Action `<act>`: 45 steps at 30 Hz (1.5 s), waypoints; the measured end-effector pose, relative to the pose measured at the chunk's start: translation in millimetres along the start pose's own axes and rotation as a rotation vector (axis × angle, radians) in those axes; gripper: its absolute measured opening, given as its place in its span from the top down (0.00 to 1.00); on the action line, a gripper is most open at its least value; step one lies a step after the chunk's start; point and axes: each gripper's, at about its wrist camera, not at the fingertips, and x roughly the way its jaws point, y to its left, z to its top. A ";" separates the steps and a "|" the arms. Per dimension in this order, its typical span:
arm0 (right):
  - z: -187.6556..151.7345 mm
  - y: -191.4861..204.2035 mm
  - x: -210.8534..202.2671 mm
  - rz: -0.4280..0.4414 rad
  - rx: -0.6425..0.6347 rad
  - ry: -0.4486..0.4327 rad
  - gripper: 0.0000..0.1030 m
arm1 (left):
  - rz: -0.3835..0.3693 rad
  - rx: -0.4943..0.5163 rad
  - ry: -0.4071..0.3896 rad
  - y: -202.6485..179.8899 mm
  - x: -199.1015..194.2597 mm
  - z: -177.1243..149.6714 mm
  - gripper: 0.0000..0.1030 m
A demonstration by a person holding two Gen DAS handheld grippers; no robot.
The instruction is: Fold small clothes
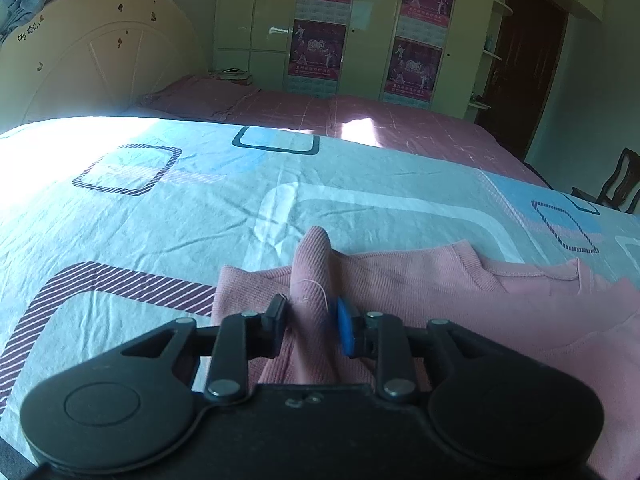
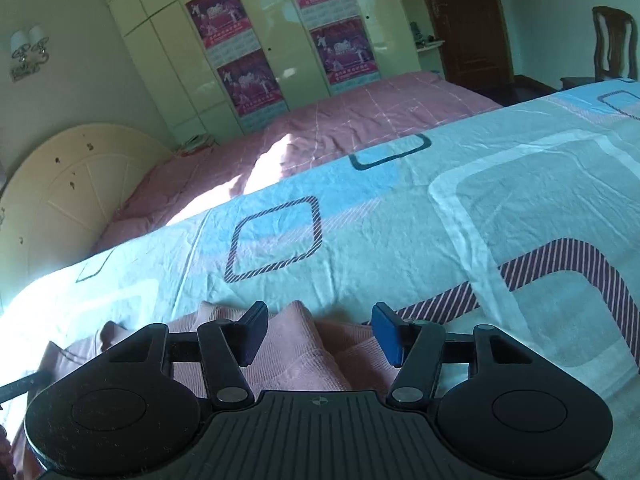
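- Pink garment (image 1: 440, 280), ribbed knit, lying rumpled on the patterned sheet (image 1: 200, 200) at 6 o'clock in both wrist views, not yet folded.
- Left gripper (image 1: 310, 322): narrow gap, a raised ridge of pink knit pinched up between black pad and blue pad; looks clamped on the fold.
- Right gripper (image 2: 318, 332): jaws standing about half apart, a peak of the same cloth rising between them, pads clear of it on both sides; nothing held.
- Risk, as judged: lifting now with only one side gripped likely to drag the garment askew and bunch the fold; thin pinch at left could slip out of the pads.
- Risk, as judged: right jaws closing too high may catch only the top layer.
- Containers: none in view; bed (image 2: 360, 120) with pink cover at 12 o'clock, wardrobe (image 1: 256, 8) beyond.
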 end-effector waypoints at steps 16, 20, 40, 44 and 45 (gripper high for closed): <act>-30.7 24.4 24.6 -0.181 -0.208 0.002 0.91 | 0.058 0.088 -0.031 -12.3 -0.6 -11.9 0.64; -23.9 26.7 -0.5 -0.134 -0.150 -0.041 0.82 | 0.050 0.058 -0.088 -6.5 -23.0 -10.3 0.66; -93.6 70.2 -66.1 0.001 -0.144 0.063 0.82 | 0.079 0.101 -0.010 -13.8 -89.5 -77.8 0.55; -106.4 79.5 -62.8 -0.011 -0.213 0.081 0.82 | 0.124 0.160 -0.011 -20.9 -85.7 -86.6 0.59; -112.3 81.2 -57.6 -0.057 -0.267 0.091 0.82 | 0.144 0.176 -0.023 -22.2 -86.5 -91.1 0.60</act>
